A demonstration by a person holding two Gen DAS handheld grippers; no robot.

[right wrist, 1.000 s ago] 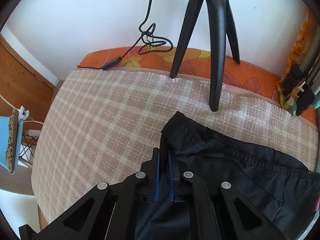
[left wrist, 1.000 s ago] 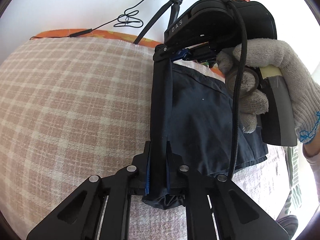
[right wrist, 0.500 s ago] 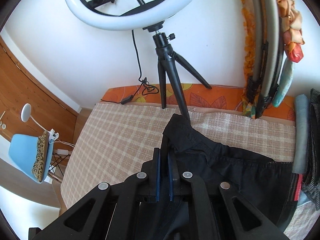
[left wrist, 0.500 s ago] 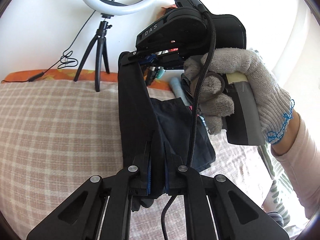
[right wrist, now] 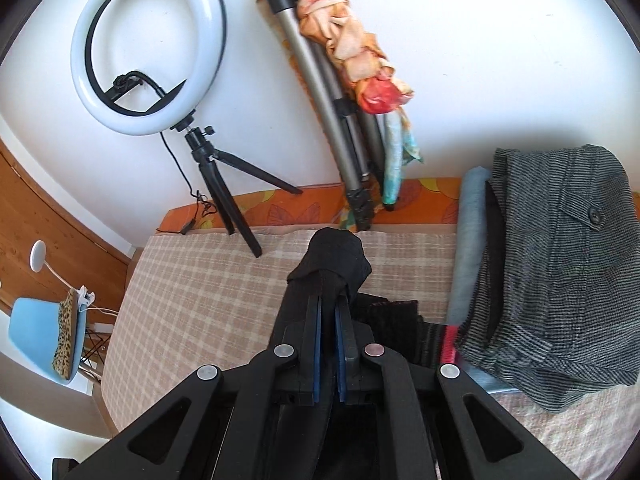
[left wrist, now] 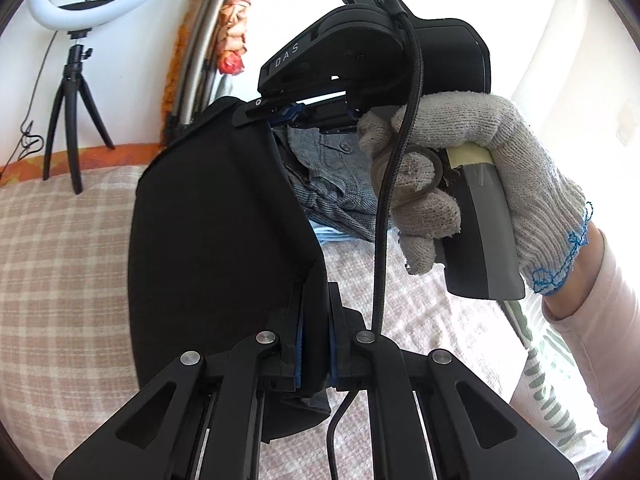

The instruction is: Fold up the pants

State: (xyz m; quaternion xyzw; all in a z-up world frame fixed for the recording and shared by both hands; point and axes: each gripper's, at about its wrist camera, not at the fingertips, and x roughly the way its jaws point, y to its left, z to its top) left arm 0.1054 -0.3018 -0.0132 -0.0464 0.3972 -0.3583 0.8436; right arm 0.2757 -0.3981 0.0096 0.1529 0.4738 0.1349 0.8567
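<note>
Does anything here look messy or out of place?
Mostly tidy. The grey striped garment at the bed's right side lies rumpled over other clothes rather than folded flat. The black pants hang pinched in both grippers, as expected mid-fold.

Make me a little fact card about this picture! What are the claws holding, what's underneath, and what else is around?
left claw: shut on the black pants
right claw: shut on the black pants too
gloved hand: grips the right claw's handle
underneath: checked blanket
beside: grey striped garment
by the wall: ring light on a small black tripod
</note>
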